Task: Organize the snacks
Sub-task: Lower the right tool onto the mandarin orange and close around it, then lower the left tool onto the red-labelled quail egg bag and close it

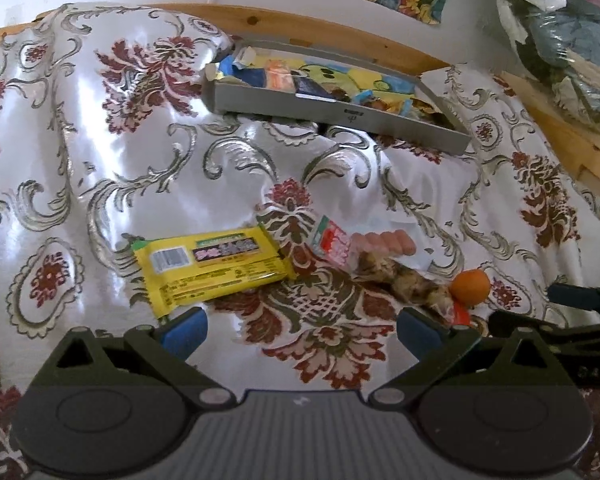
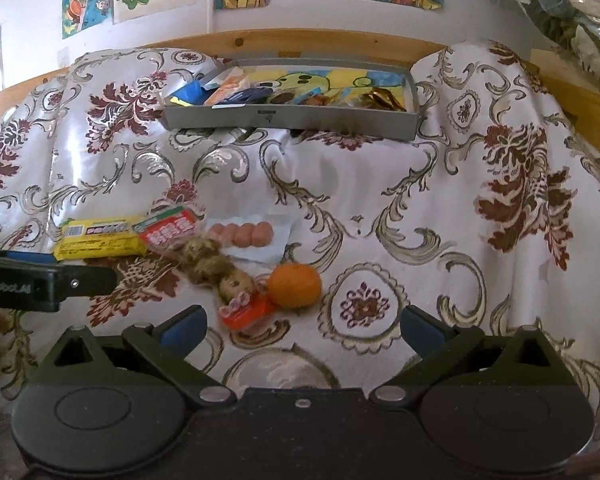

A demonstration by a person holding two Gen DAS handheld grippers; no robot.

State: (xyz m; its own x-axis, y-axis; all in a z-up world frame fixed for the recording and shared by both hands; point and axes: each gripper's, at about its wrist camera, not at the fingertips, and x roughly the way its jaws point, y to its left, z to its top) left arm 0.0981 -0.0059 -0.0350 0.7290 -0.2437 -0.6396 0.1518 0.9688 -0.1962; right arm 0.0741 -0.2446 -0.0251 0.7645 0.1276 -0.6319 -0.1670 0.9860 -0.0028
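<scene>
barcode on yellow packet, its print illegible

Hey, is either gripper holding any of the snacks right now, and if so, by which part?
Nothing is held. The left gripper and the right gripper are both open, with only the floral cloth between their fingers.

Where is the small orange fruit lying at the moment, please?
The orange fruit lies on the floral cloth, just ahead of the right gripper, touching the red-ended clear snack pack on its left.
</scene>
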